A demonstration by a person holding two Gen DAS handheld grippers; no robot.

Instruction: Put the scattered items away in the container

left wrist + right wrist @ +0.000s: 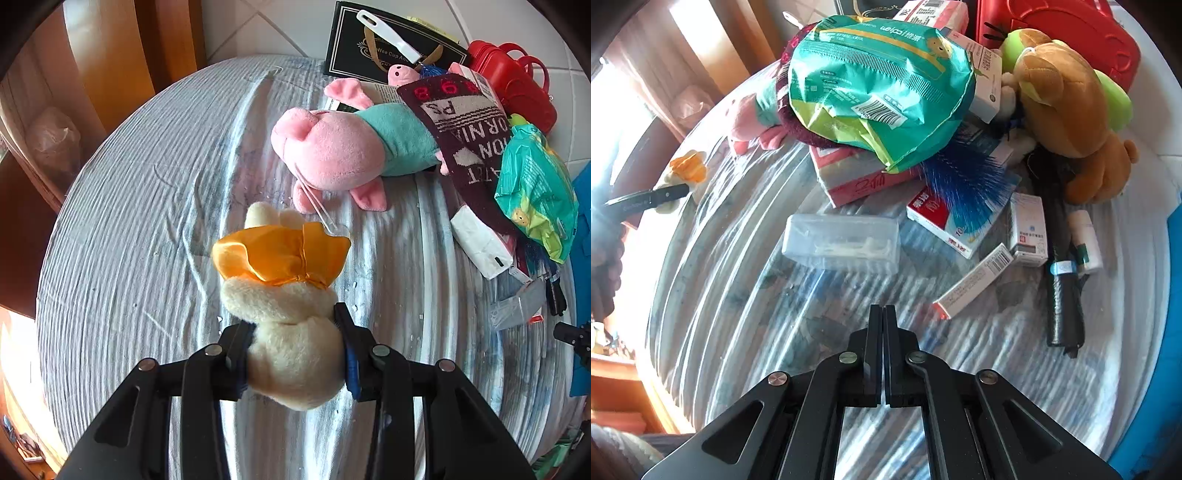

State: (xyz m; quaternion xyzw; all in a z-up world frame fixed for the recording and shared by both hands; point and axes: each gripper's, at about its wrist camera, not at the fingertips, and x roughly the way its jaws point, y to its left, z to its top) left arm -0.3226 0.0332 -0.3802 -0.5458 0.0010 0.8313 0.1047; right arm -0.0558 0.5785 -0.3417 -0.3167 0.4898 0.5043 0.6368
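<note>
A round desk (129,221) under a pale, ribbed blue-white cloth stands on a white tiled floor, with wooden furniture along the far left.

Left side: the left tongs (295,347) are clamped on a cream plush toy (291,354) wearing an orange frill; its body is squeezed between both pads. Just beyond it lies a pink plush pig (332,147) in a teal shirt, on its side on the cloth.

Centre: a clear plastic box (842,240) lies alone on the cloth. Behind it, a teal wipes packet (879,88) tops a heap over a dark maroon knitted piece (461,140) and a pink box (857,181). A blue brush (967,181) lies across a red-and-white carton (942,221).

Near edge, centre: the right tongs (882,314) are pressed fully together with nothing between them, above bare cloth.

Right side: small medicine boxes (1027,229), a black folded umbrella (1063,288), a brown plush bear (1067,110) and, at the rear, a red case (1071,29).
</note>
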